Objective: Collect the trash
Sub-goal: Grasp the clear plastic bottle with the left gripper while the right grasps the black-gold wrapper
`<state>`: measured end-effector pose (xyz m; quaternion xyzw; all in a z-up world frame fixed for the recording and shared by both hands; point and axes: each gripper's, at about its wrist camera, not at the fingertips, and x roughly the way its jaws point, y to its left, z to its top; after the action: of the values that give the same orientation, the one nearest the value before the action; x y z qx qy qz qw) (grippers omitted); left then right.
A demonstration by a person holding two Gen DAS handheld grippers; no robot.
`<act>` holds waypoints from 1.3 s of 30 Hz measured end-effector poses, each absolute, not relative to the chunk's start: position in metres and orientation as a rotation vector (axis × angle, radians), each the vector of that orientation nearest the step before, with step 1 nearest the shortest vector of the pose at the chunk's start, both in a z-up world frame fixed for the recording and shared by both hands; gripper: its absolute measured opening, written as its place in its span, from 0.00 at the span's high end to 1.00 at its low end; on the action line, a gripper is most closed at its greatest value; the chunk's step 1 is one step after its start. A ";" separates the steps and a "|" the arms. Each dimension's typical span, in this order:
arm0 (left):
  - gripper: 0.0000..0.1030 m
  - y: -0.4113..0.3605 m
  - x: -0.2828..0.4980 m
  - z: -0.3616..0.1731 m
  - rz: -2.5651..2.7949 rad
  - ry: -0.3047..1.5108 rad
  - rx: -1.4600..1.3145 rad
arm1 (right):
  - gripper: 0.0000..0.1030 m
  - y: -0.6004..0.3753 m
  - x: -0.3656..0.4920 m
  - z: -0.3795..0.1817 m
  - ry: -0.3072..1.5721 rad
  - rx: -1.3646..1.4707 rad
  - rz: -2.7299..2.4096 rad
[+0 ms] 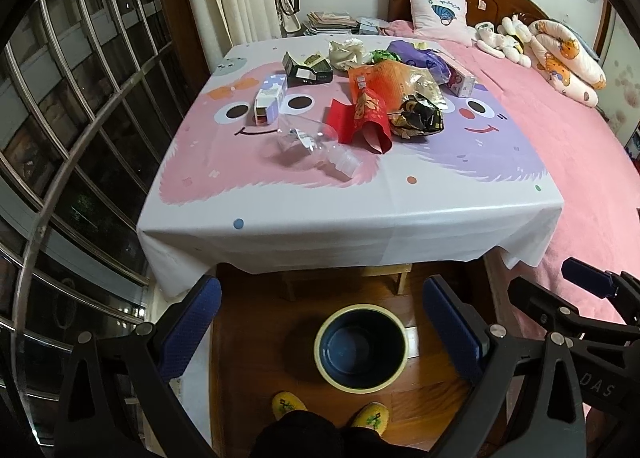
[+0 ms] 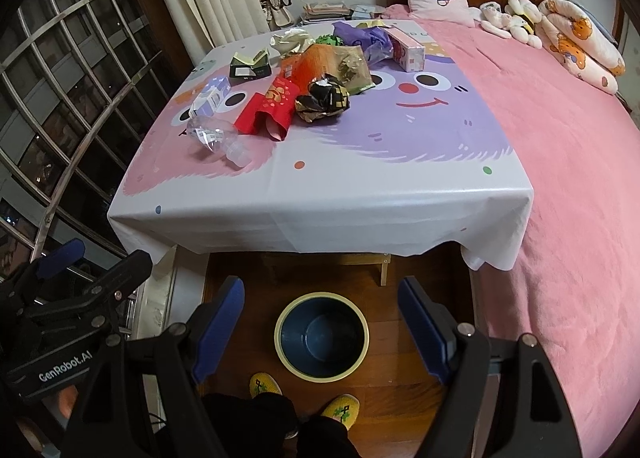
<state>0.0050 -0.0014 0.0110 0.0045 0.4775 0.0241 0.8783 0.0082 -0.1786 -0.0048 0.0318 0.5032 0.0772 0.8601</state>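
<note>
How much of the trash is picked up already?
None yet. The bin on the floor looks empty. Both grippers, left and right, are open and hold nothing. The bottle, red packet, boxes and wrappers all lie on the table.

A person holds the left gripper (image 1: pixel 322 334) and the right gripper (image 2: pixel 322 328) side by side, both tilted downward, each with its blue-padded fingers (image 1: pixel 192 318) spread wide and gripping nothing. Below them stand the person's dark-trousered legs and two yellow slippers (image 2: pixel 340 410).
</note>
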 end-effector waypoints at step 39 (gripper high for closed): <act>0.06 0.078 0.242 -0.083 0.107 1.268 -0.499 | 0.23 -0.171 0.251 -0.052 1.111 0.232 0.016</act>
<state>0.2422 0.0779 -0.0833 -0.2306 0.5859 0.0495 0.7753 0.2513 -0.1708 -0.0520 0.1097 0.5263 0.0078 0.8431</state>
